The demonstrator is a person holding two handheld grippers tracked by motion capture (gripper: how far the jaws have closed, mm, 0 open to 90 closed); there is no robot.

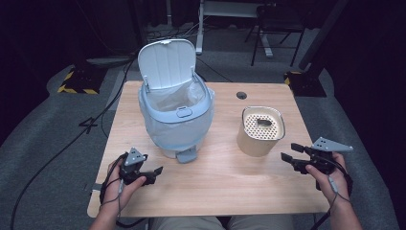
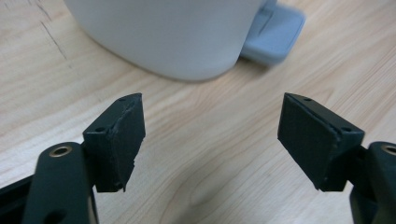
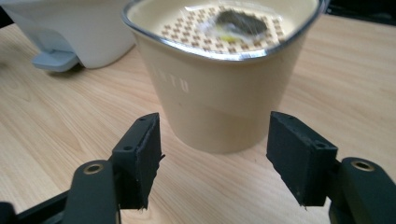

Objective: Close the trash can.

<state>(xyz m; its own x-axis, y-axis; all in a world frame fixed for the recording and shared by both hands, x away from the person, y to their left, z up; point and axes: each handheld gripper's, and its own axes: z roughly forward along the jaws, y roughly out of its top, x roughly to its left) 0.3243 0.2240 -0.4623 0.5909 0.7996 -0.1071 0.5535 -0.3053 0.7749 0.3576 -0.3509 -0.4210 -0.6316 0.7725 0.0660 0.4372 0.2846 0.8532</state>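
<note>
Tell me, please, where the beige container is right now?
In the high view, the beige container stands on the table's right half, right of the open bin, just ahead of the right gripper.

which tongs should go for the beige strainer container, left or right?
Right. The right tongs sit open beside the beige container, which stands between the jaws in the right gripper view. The left tongs face the pedal bin, across the table.
</note>
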